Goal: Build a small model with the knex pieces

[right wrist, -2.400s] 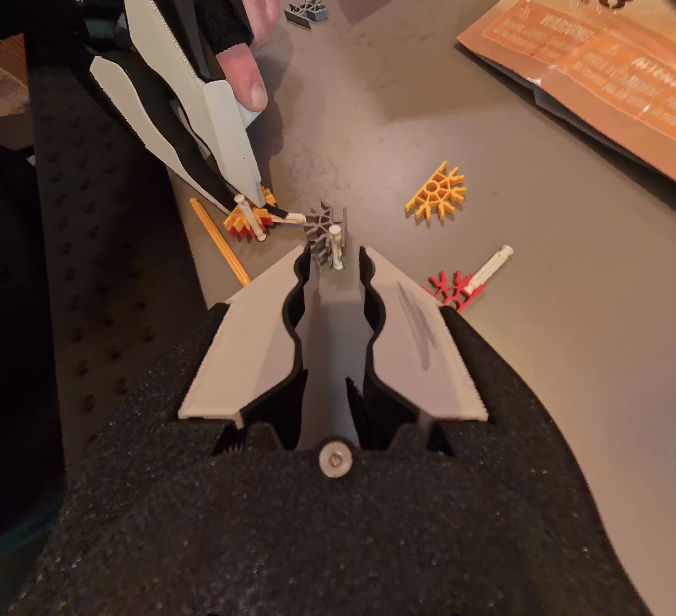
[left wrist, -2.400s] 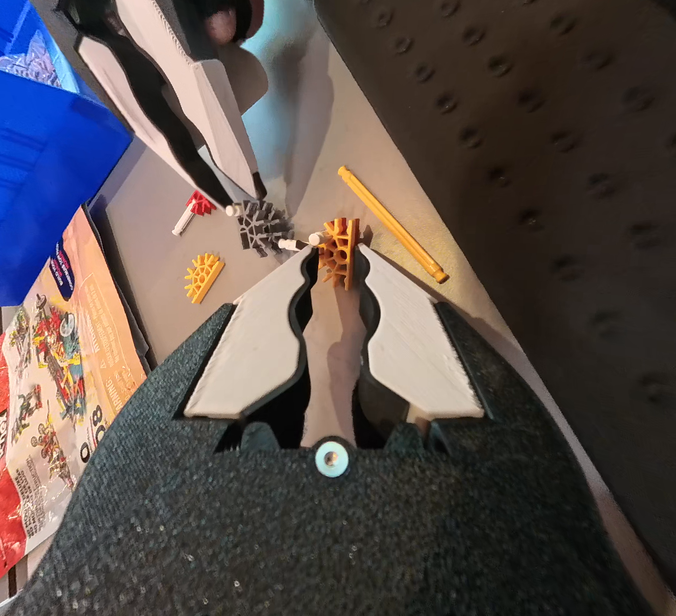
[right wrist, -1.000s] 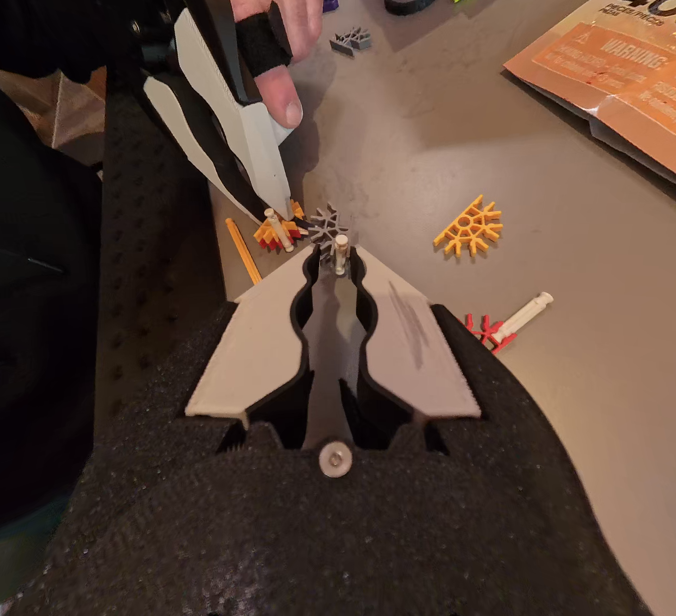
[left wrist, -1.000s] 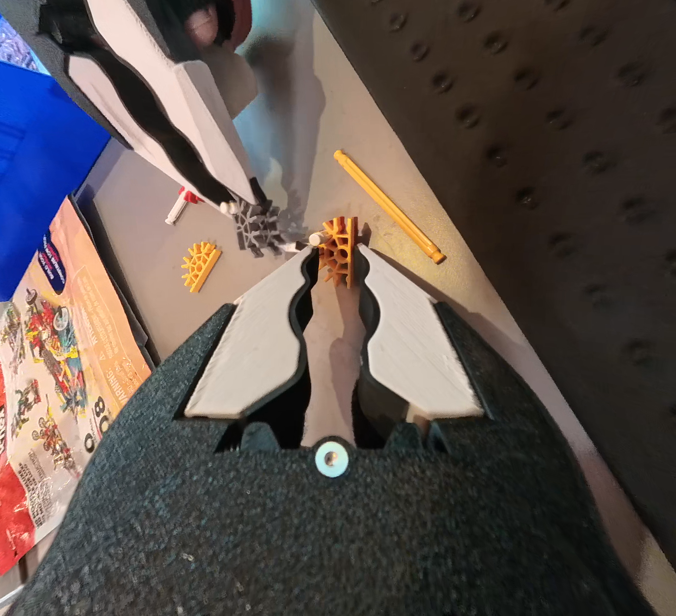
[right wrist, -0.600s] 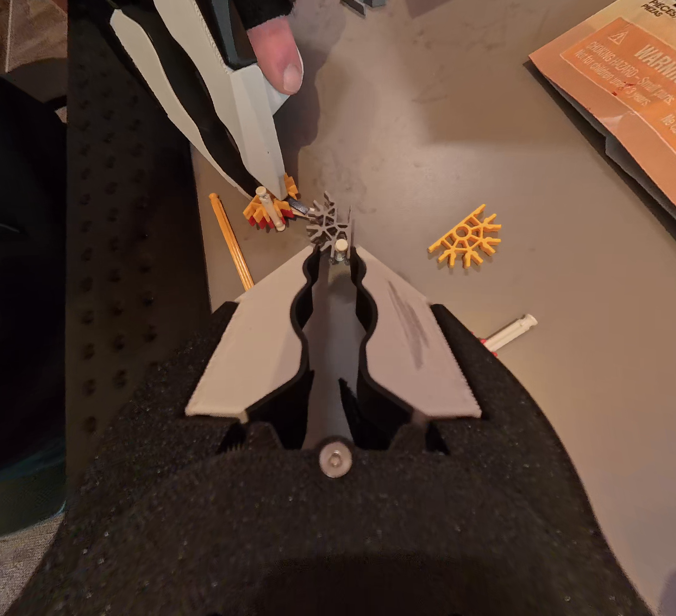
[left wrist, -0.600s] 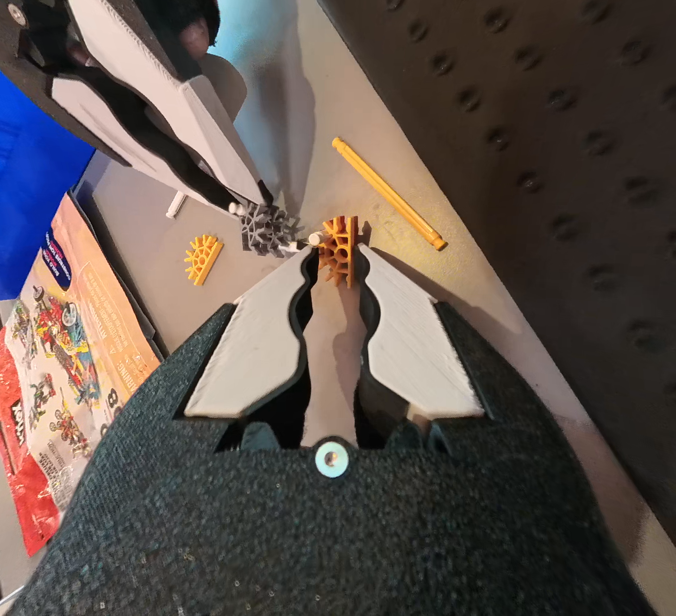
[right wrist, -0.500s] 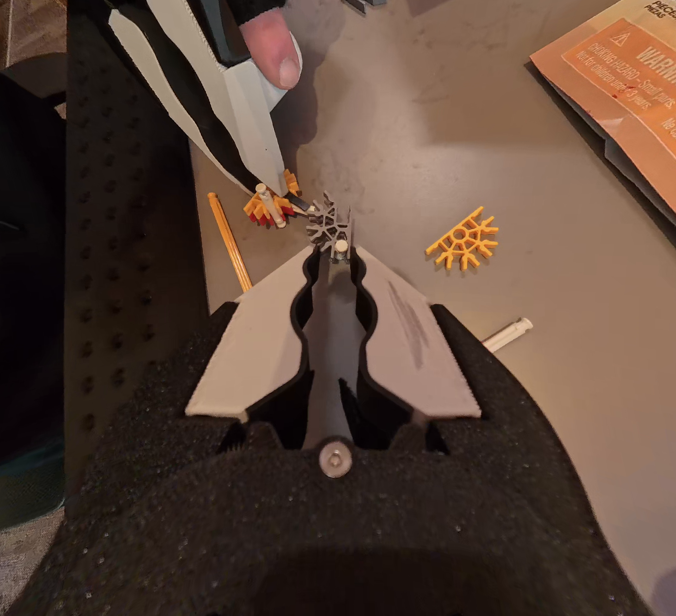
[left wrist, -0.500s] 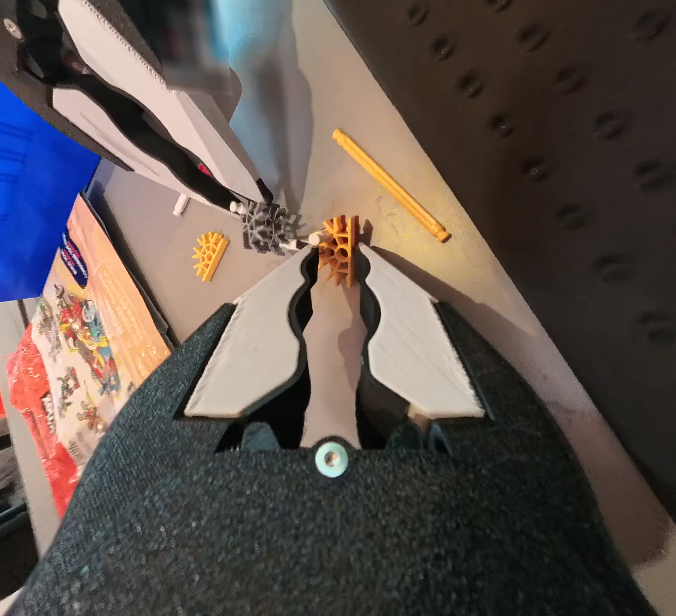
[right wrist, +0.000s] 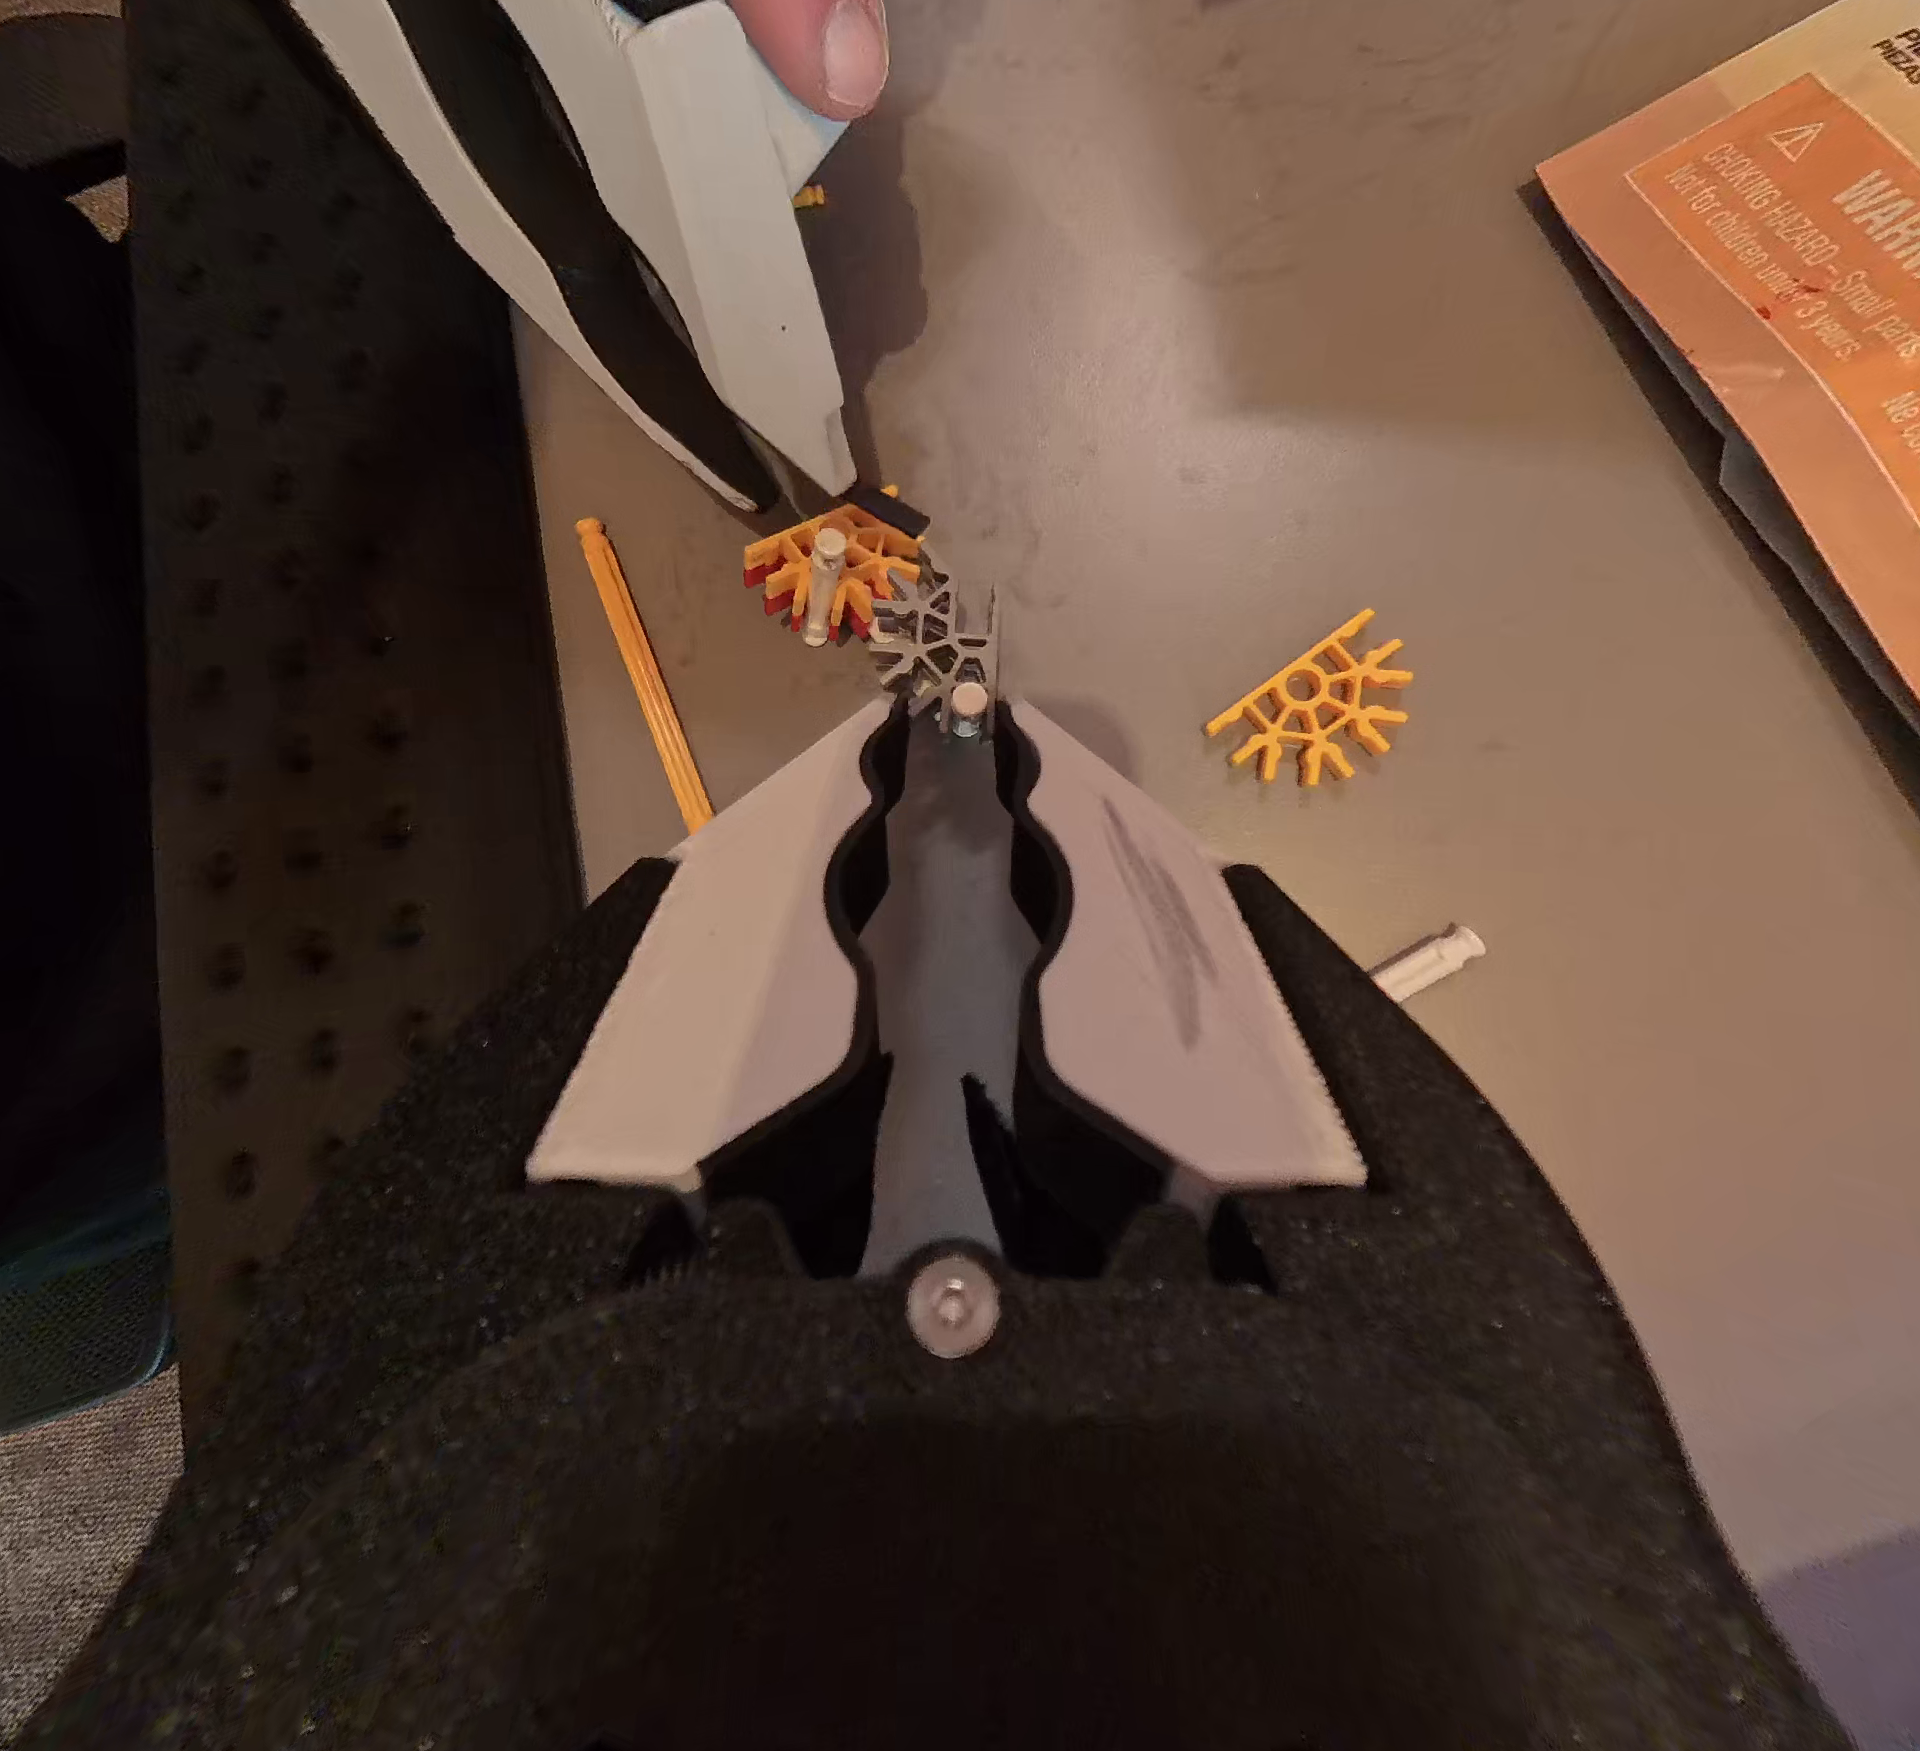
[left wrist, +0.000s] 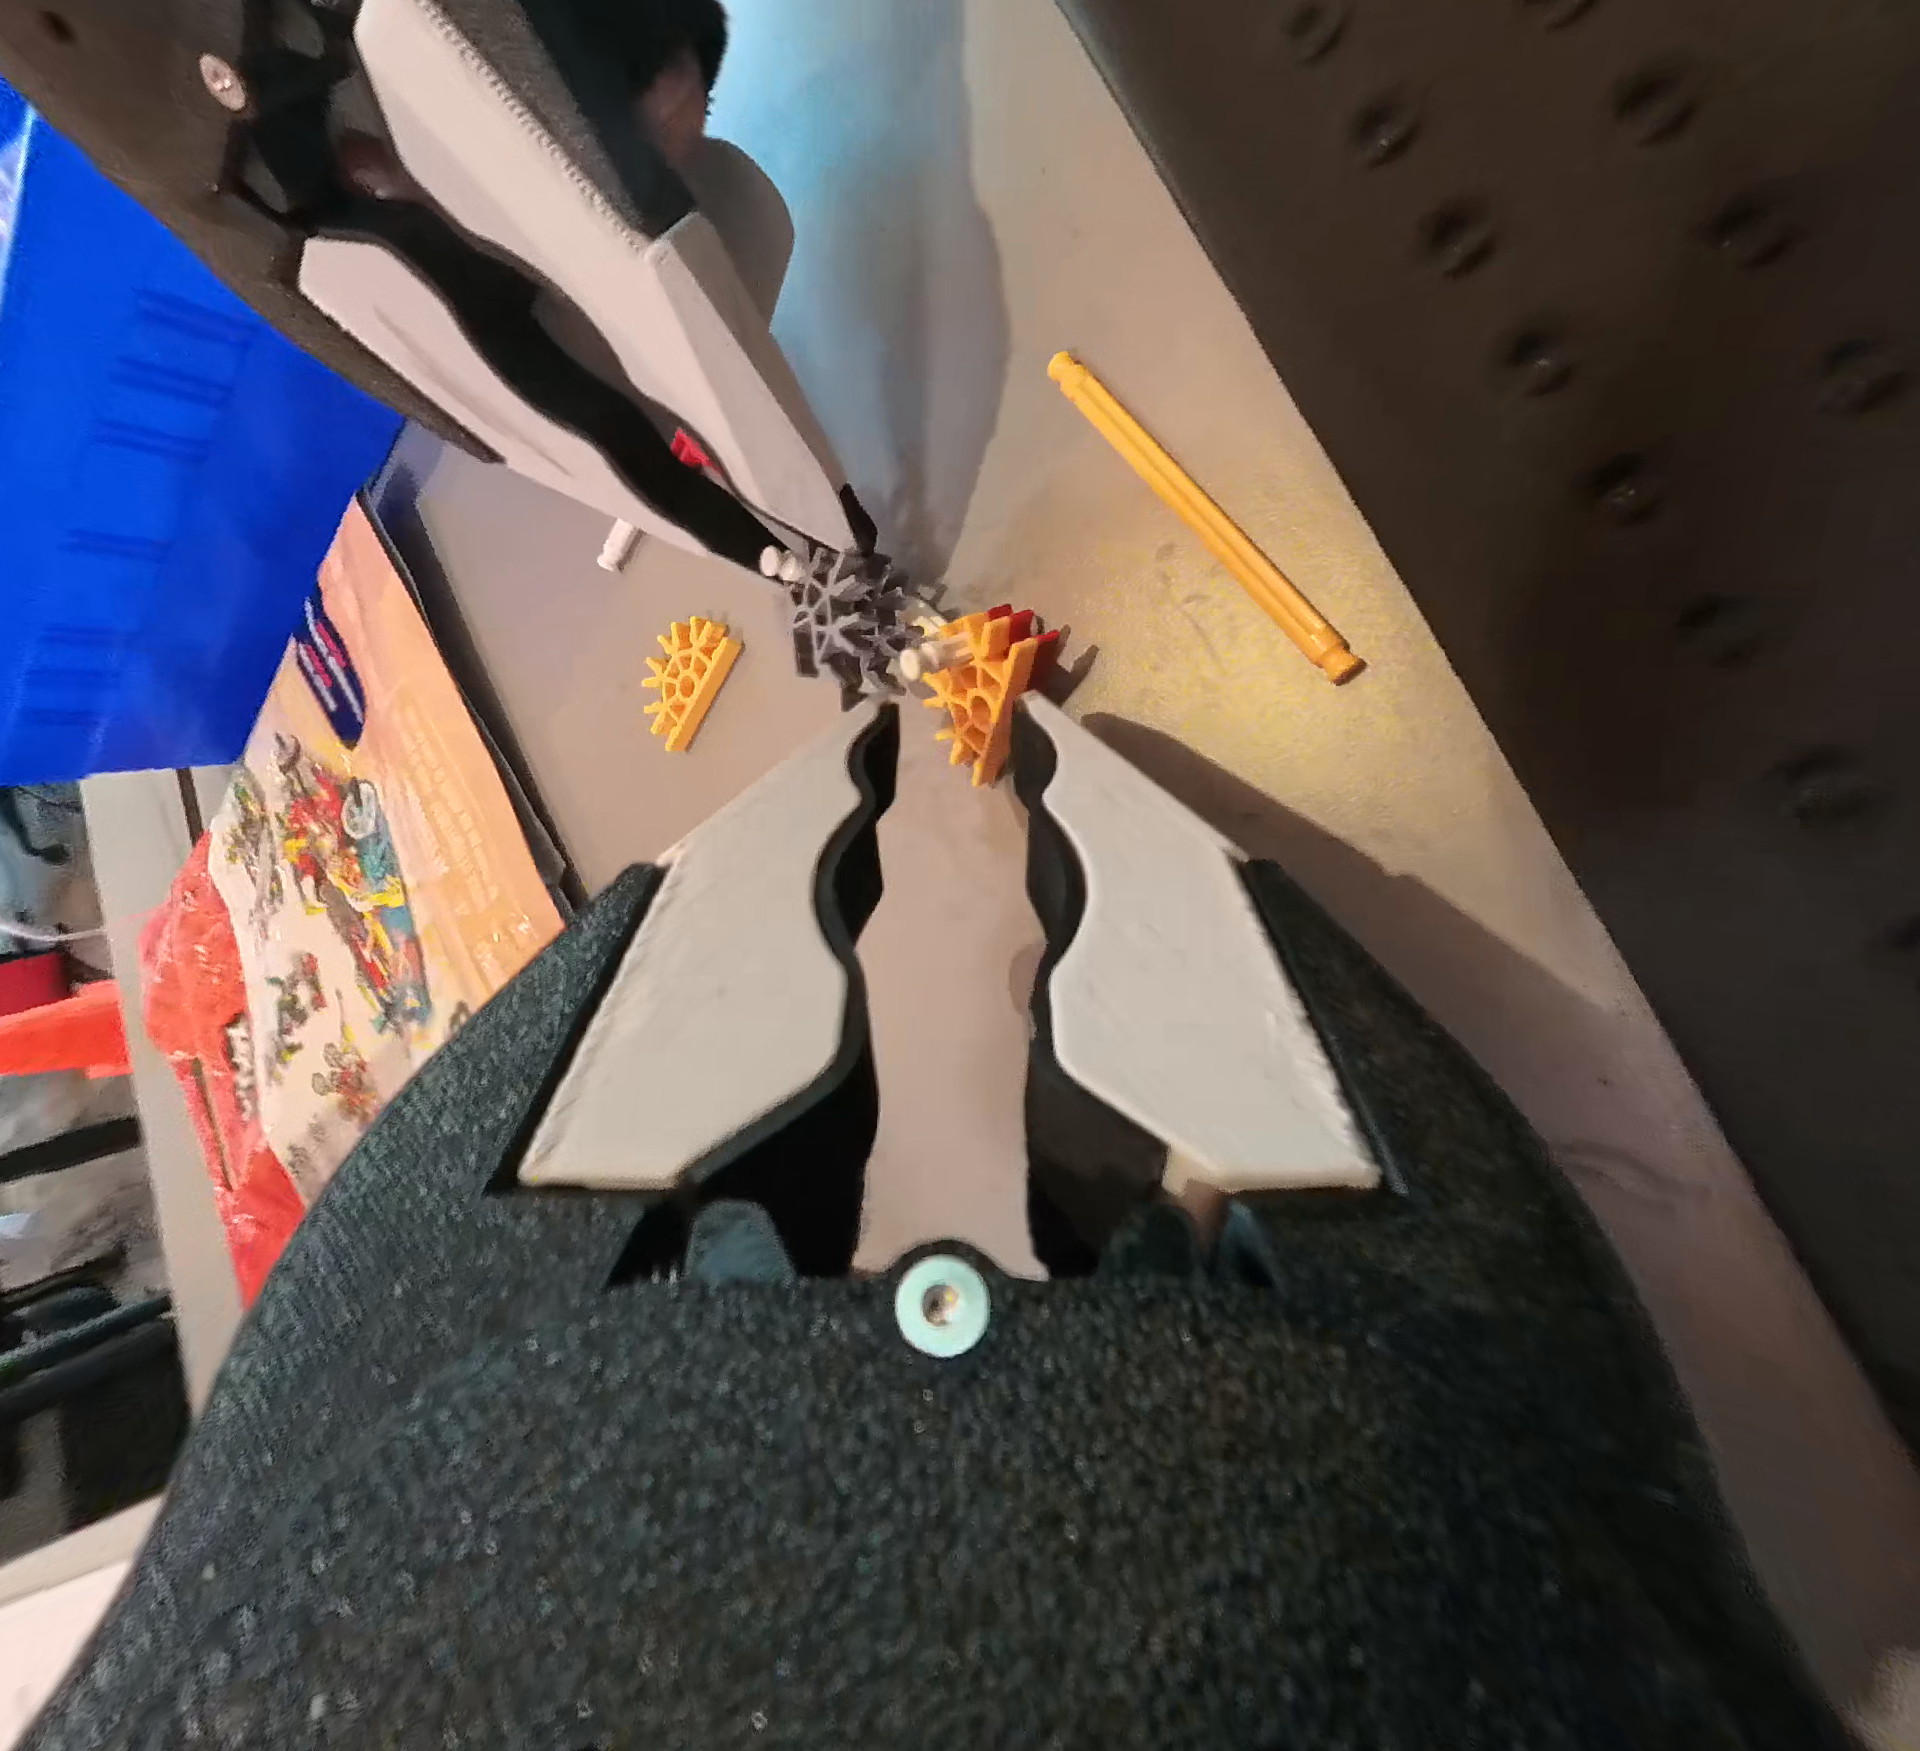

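Two grippers | left gripper (left wrist: pixel 951 709) pinches orange connector (left wrist: pixel 971 688) | right gripper (right wrist: pixel 951 709) pinches grey connector (right wrist: pixel 930 647)

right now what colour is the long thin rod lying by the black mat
Yellow-orange; the long rod shows best in the left wrist view.

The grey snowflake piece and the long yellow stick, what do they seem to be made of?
Grey snowflake piece: likely moulded hard plastic, matt; thin, even spokes with crisp notched ends. Long yellow stick: probably the same kind of plastic, slightly glossy; uniform colour, a groove along its length and a moulded knob at its end.
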Available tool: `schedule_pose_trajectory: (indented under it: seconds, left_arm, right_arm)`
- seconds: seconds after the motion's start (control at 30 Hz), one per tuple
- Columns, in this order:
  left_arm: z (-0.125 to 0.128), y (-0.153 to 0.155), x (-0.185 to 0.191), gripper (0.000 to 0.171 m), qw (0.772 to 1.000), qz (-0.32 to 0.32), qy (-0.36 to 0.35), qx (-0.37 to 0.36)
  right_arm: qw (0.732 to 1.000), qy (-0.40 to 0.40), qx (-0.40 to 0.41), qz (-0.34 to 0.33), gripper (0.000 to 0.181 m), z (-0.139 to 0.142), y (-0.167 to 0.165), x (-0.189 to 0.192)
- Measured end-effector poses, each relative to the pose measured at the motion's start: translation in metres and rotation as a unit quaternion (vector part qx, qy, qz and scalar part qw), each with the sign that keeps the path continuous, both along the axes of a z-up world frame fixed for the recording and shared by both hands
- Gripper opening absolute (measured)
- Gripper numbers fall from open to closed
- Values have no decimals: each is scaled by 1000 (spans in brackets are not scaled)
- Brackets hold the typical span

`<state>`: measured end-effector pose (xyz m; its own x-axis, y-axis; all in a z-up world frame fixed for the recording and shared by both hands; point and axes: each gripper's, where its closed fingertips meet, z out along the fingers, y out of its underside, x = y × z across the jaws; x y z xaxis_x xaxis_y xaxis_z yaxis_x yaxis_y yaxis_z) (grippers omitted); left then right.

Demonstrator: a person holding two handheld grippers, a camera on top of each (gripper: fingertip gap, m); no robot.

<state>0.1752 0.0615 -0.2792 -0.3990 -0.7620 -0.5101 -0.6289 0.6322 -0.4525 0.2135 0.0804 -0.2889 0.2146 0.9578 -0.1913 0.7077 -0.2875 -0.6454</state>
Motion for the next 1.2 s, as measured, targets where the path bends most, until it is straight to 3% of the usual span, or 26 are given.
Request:
schedule_pose_trajectory:
  seconds: [0.23, 0.37, 0.77, 1.2]
  left_arm:
    - [8, -3, 3, 26, 996, 57, -14, -60]
    - [7, -2, 8, 21, 996, 77, -19, -42]
    - [1, 9, 11, 16, 995, 88, -28, -44]
    - [6, 10, 16, 17, 987, 100, -49, -114]
  right_arm:
    - [1000, 4, 4, -8, 15, 5, 5, 3]
    - [1000, 7, 3, -10, 15, 6, 4, 5]
    - [1000, -15, 5, -15, 15, 1, 2, 13]
    - [999, -8, 24, -48, 15, 7, 4, 27]
